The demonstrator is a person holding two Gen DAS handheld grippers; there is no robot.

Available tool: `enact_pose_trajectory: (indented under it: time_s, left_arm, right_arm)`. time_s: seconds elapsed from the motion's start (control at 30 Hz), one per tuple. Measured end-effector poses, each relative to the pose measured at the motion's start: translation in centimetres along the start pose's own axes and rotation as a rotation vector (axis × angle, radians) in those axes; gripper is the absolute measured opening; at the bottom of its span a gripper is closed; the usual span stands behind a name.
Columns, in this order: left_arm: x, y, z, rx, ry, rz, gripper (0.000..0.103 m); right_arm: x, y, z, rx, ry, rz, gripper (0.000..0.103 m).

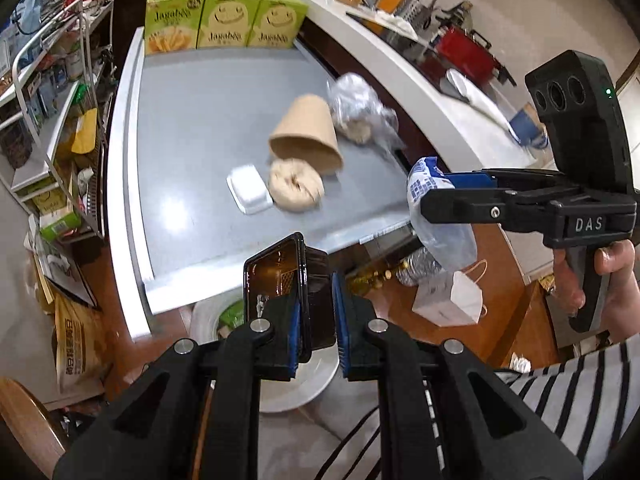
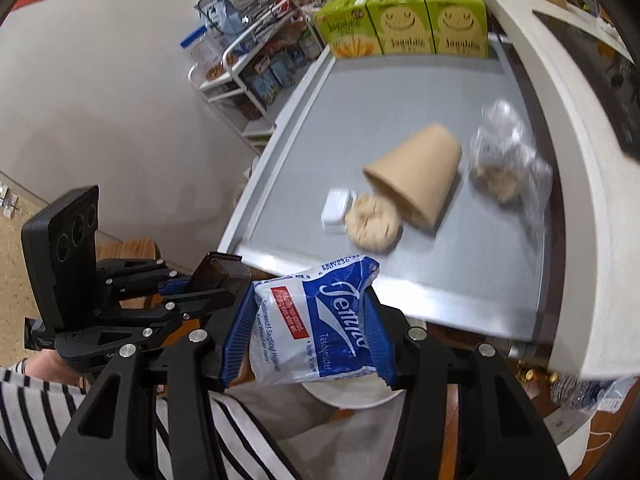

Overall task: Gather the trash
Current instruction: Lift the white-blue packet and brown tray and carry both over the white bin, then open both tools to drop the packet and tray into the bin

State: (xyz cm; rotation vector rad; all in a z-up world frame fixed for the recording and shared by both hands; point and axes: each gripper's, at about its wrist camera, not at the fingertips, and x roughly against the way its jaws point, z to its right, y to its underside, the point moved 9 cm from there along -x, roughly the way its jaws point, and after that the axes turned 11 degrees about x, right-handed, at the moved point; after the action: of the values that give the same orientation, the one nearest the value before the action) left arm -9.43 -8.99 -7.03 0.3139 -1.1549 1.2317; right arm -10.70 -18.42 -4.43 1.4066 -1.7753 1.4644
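Note:
My left gripper [image 1: 316,312] is shut on a dark brown plastic tray [image 1: 280,276], held off the table's near edge above a white bin [image 1: 304,380]. My right gripper [image 2: 308,332] is shut on a blue-and-white tissue packet [image 2: 316,320]; the packet also shows in the left wrist view [image 1: 428,188]. On the grey table [image 1: 192,120] lie a tipped brown paper cup [image 1: 308,132], a crumpled beige paper ball [image 1: 294,186], a small white box [image 1: 250,194] and a crumpled clear plastic bag [image 1: 360,108].
Three green snack boxes [image 1: 224,16] stand at the table's far end. A wire shelf rack [image 1: 52,92] is to the left. A white counter [image 1: 400,60] with kitchenware runs along the right. A white paper bag [image 1: 448,300] and bottles sit on the floor.

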Motion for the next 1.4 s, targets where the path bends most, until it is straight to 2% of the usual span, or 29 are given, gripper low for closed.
enact_pose_trajectory:
  time_s: [0.33, 0.6, 1.0, 1.4]
  left_arm:
    - [-3.2, 4.5, -0.8, -0.025, -0.052, -0.113, 0.016]
    - [-5.9, 7.1, -2.1, -0.025, -0.081, -0.198, 0.016]
    - [-10.6, 9.5, -5.7, 0.018, -0.140, -0.298, 0.016]
    - [-12.3, 9.8, -6.8, 0.046, -0.164, -0.335, 0.016]
  right_arm:
    - [-4.0, 6.6, -0.4, 0.005, 0.022, -0.150, 0.050]
    - [-7.4, 9.8, 0.7, -0.032, 0.016, -0.231, 0.050]
    - [-13.6, 11.7, 1.2, -0.047, 0.040, -0.327, 0.050]
    - [-16.2, 11.6, 1.8, -0.038, 0.076, -0.360, 0.050]
